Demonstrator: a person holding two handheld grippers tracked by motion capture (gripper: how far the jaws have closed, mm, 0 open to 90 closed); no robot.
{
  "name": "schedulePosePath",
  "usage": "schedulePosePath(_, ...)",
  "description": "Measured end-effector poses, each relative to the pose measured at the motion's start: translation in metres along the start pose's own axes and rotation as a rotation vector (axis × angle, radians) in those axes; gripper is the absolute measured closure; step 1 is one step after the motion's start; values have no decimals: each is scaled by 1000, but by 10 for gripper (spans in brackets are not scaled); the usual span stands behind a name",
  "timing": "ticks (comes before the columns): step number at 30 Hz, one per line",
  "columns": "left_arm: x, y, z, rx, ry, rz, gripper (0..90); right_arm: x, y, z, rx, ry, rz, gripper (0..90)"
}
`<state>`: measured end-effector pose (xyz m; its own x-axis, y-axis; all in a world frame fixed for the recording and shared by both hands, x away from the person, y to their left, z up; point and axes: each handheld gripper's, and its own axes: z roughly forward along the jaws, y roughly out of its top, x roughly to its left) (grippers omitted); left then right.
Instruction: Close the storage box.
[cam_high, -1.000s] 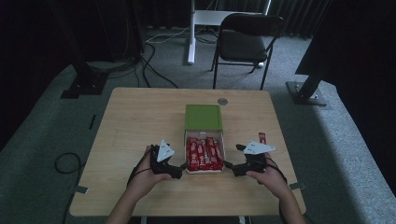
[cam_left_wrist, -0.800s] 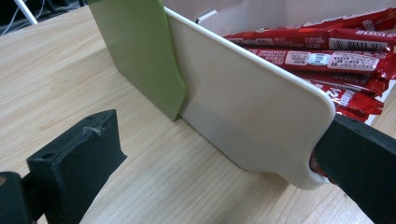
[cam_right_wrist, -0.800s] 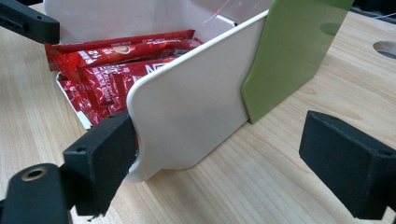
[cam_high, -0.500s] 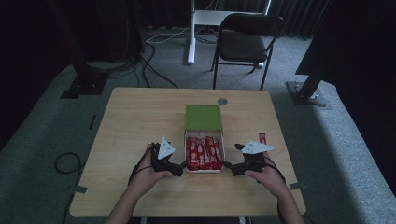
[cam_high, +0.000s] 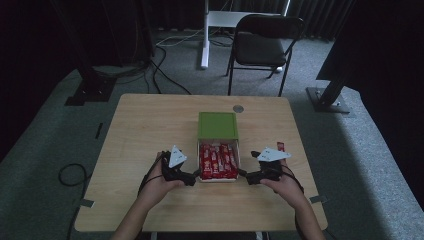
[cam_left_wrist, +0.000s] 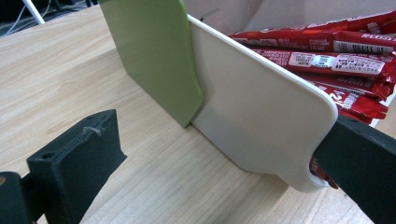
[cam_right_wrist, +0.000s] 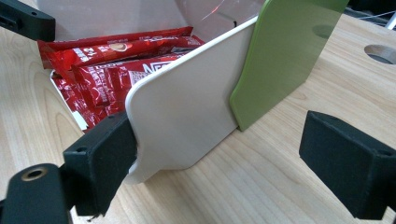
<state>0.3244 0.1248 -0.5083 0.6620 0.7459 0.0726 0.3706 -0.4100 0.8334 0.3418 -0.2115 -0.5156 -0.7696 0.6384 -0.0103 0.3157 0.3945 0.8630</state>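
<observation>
Judging by the filled white box (cam_high: 218, 178) and its lid (cam_high: 217, 125) pushed to 12 o'clock, closing remains; each hand-held gripper, left (cam_high: 196, 175) and right (cam_high: 242, 173), straddles a box wall, jaws spread.

High view dim, dark surround, slightly soft; table (cam_high: 150, 130) evenly lit, faint shadows. Gripper views brighter, sharp on the box wall (cam_left_wrist: 261, 116). Near jaws blur at the frame edges.
</observation>
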Motion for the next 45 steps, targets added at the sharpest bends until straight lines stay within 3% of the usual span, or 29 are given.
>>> schedulePosePath(30, 11, 12, 11, -6, 29, -12, 17, -10, 9, 8, -21, -17, 26, 109)
schedulePosePath(45, 19, 15, 19, -6, 34, -37, 17, -17, 12, 14, -24, -28, 42, 109)
